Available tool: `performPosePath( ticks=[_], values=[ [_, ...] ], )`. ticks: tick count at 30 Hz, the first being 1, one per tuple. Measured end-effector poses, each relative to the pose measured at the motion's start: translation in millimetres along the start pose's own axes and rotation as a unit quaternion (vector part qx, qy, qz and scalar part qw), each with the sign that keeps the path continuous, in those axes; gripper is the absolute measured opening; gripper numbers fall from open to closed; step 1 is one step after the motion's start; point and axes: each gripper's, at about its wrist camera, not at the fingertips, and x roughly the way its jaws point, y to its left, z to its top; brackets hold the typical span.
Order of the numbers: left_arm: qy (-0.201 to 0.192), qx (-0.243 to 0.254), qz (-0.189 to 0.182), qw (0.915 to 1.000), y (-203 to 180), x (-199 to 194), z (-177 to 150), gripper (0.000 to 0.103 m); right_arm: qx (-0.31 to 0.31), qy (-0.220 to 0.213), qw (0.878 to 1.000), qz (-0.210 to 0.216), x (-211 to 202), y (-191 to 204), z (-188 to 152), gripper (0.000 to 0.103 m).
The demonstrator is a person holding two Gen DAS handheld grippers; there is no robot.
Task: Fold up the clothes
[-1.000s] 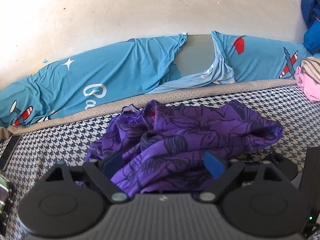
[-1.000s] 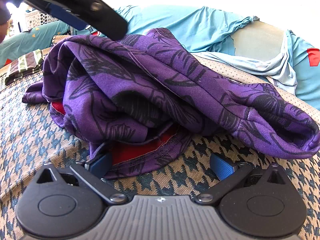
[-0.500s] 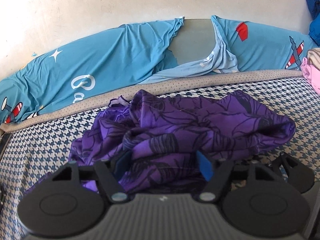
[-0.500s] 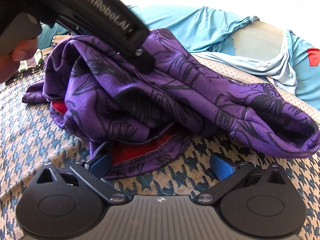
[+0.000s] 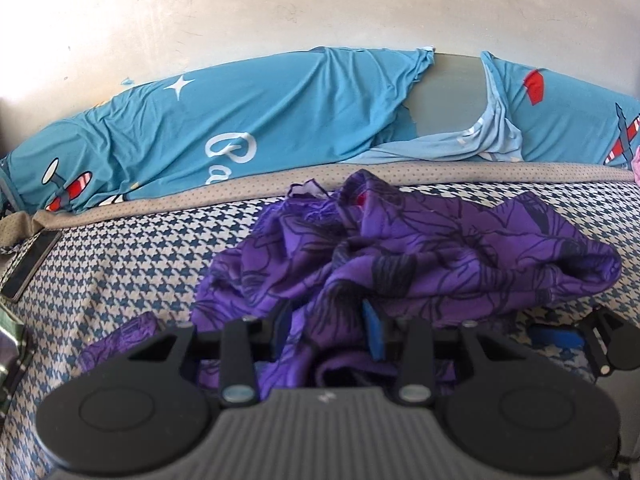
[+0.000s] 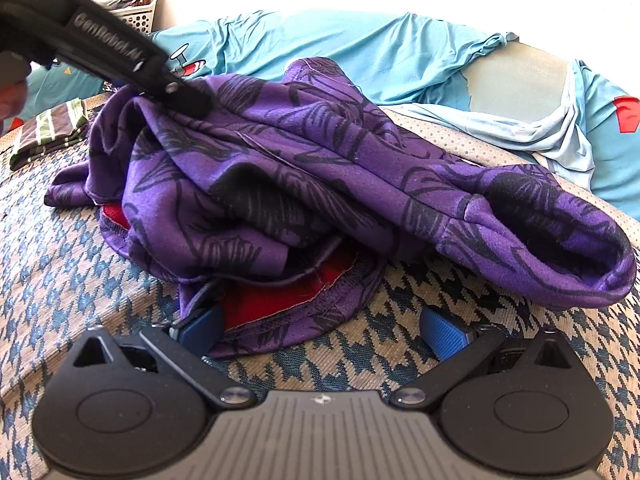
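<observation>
We are observing a crumpled purple garment (image 5: pixel 408 264) with a dark floral print lying in a heap on the bed (image 5: pixel 132 264), which is covered in a blue-and-cream houndstooth cloth. A red lining (image 6: pixel 280 294) is showing at the garment's near edge in the right wrist view.

The left gripper (image 5: pixel 326 330) is sitting low against the near side of the heap. Its jaws have just been closing and are now standing narrow, with a bunch of purple fabric gathered between the blue pads (image 5: pixel 374 334). The fabric is filling the gap and we are reading this as a pinch on the garment. In the right wrist view the same gripper is reaching in from the upper left, its tip buried in the top fold of the heap, with part of a hand (image 6: pixel 10 96) showing behind it.

The right gripper (image 6: pixel 324 330) is resting just above the bed at the garment's near hem. Its jaws are standing wide; the left pad is touching the hem, the right pad is clear of it over bare houndstooth cloth.

Behind the heap, blue pillows (image 5: pixel 248 128) printed with aeroplanes are lying along the wall (image 5: pixel 280 8). A striped cloth (image 6: pixel 48 132) is lying at the far left of the bed, and a phone (image 5: pixel 30 262) is lying near the bed's left edge.
</observation>
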Motion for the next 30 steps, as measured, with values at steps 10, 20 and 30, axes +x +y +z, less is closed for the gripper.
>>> performPosePath(
  ticks=[10, 20, 30],
  values=[
    [0.039, -0.024, -0.008, 0.9989, 24, 0, -14, 0.040, 0.000, 0.000, 1.000, 0.000, 0, 0, 0, 0.103],
    [0.017, 0.002, -0.034, 0.9993, 3, -23, -3, 0.050, 0.000, 0.000, 1.000, 0.000, 0, 0, 0, 0.103],
    [-0.030, 0.022, -0.043, 0.9984, -14, -37, 5, 0.063, -0.001, -0.001, 1.000, 0.000, 0, 0, -1, 0.103]
  ],
)
